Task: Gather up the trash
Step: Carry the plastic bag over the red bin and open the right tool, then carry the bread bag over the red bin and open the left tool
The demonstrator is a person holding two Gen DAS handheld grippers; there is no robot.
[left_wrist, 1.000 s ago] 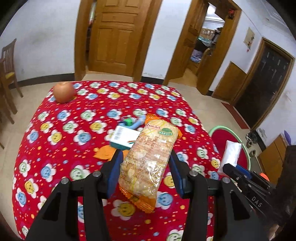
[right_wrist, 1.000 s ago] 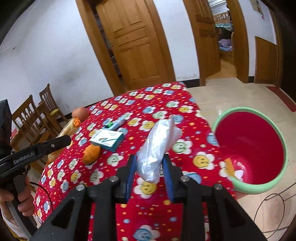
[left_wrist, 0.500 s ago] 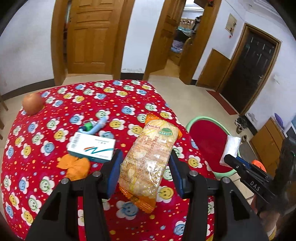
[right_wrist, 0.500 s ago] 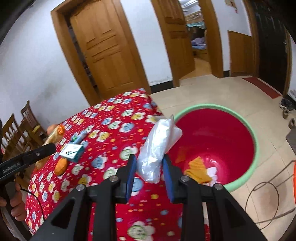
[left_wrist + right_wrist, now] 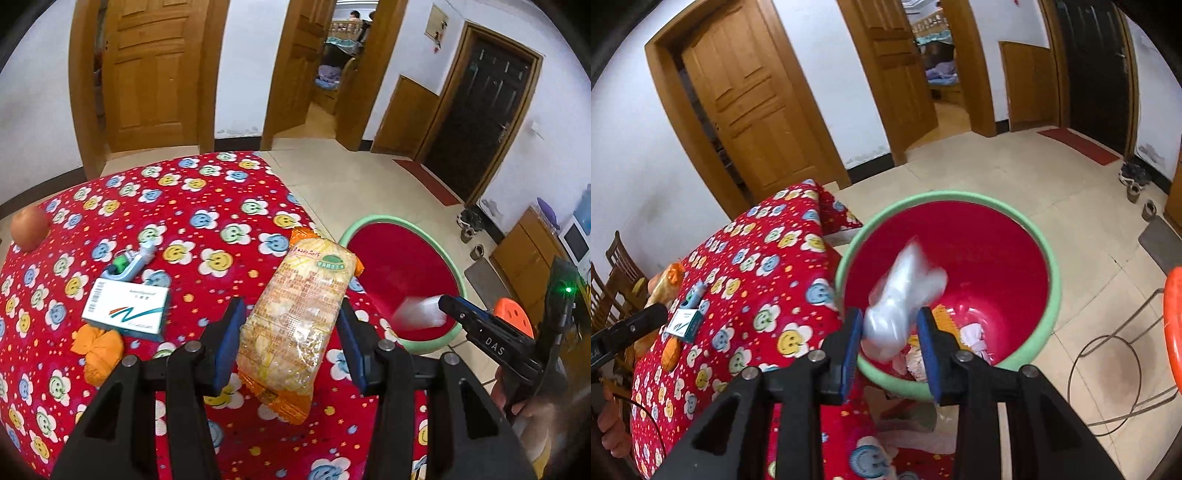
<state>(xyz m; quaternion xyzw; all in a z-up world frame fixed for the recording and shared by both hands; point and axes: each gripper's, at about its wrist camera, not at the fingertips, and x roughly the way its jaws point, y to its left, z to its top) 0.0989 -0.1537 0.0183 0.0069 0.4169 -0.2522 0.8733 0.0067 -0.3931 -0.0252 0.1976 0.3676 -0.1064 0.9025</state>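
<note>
1. "DAS" in white letters sits on the black body of the right gripper [image 5: 443,306], seen from the left wrist camera.
2. The snack packet [image 5: 301,317] has a green oval label and a line of red print near its top, way too small to read.
3. The white-and-teal box [image 5: 125,308] near the table's left edge has small print plus a zigzag logo, not legible either.

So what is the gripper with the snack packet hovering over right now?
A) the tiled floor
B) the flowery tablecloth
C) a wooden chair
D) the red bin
B: in the left wrist view the left gripper holds the snack packet above the tablecloth, with the bin off to its right.
</note>
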